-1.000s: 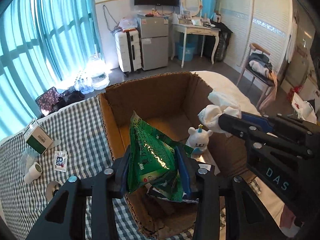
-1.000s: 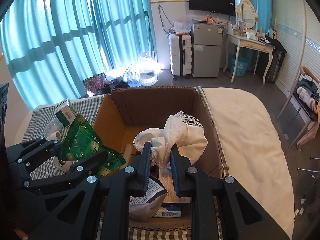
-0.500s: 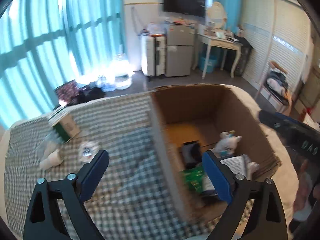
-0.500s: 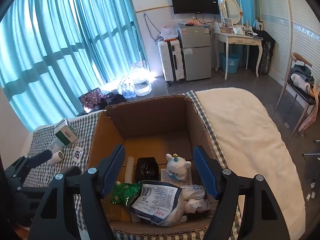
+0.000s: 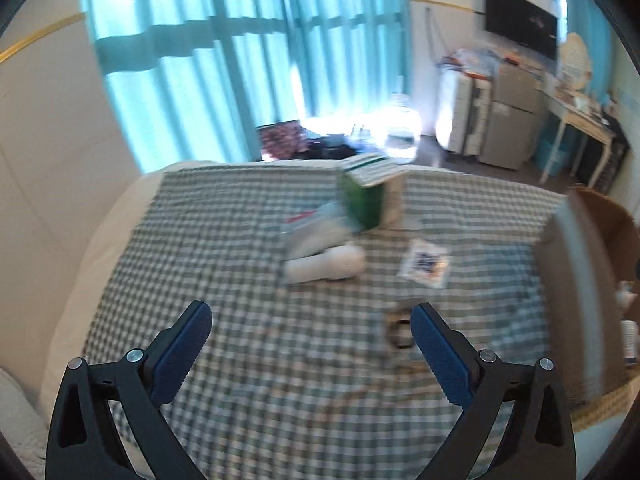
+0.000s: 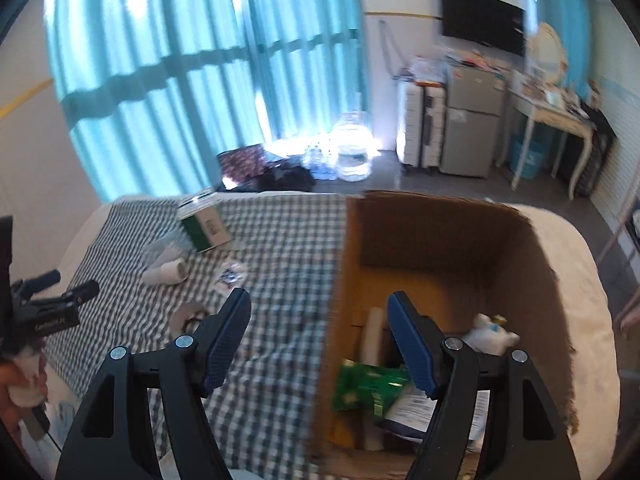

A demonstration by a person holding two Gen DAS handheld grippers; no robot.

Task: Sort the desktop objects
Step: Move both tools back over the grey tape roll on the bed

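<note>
My left gripper (image 5: pixel 310 312) hovers over the checked cloth (image 5: pixel 240 240), its jaws opening with nothing between them. Ahead of it lie a white tube (image 5: pixel 326 266), a green box (image 5: pixel 368 200) and a small sachet (image 5: pixel 426 262). A tape roll (image 5: pixel 398 330) lies by its right finger. My right gripper (image 6: pixel 318 300) is open and empty above the left wall of the cardboard box (image 6: pixel 432 232). Inside the box lie a green bag (image 6: pixel 368 390), a white plush toy (image 6: pixel 490 330) and a printed white packet (image 6: pixel 416 408). The right wrist view also shows the left gripper (image 6: pixel 74 284) at far left.
The cloth covers a bed whose bare white cover (image 6: pixel 576 280) shows right of the box. A hand (image 6: pixel 16 384) holds the left tool. Beyond the bed are teal curtains (image 6: pixel 180 72), water bottles, a suitcase (image 6: pixel 418 128), a small fridge and a dressing table.
Both grippers opened and let go: the green bag and the white cloth dropped into the box. Both then swung left, the left one far out over the checked cloth.
</note>
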